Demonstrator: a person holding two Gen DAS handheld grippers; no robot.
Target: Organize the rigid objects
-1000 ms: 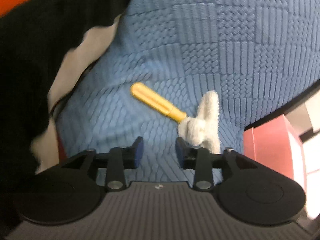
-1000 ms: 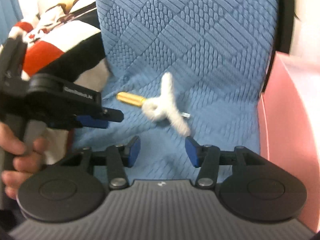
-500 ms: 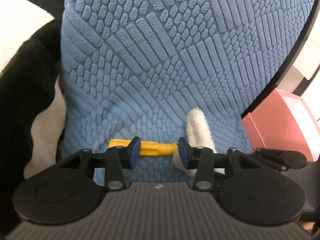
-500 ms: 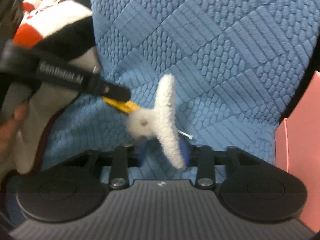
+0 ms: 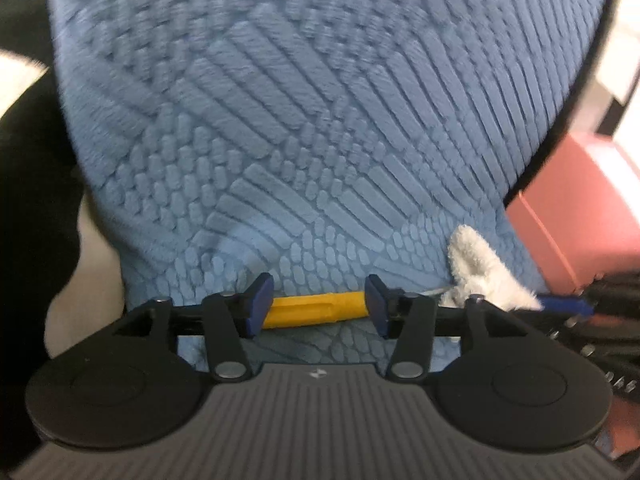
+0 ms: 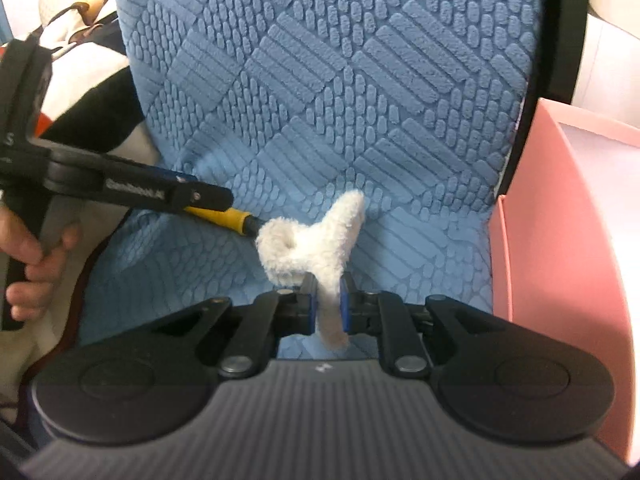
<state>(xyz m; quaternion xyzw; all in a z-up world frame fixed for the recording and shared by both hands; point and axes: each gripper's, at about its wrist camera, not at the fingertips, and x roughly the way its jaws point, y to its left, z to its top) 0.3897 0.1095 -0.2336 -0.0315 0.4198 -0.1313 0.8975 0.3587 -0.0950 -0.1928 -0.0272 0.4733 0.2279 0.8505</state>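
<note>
Both wrist cameras look steeply down, close over the blue quilted mat (image 5: 320, 120); each frame's bottom shows its own gripper. Both views share the yellow handle (image 5: 316, 309) and white fluffy strip (image 6: 316, 240); the right view's left edge catches the left gripper (image 6: 200, 198).

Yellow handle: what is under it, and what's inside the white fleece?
The yellow handle lies on the blue quilted cushion. Its far end enters the white fleece, which hides the tool's head.

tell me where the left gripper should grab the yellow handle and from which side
Grip the yellow handle mid-length, coming down from above with the left gripper, one finger either side. It lies flat on the blue cushion, and the fluffy white wrap covers its far end.
</note>
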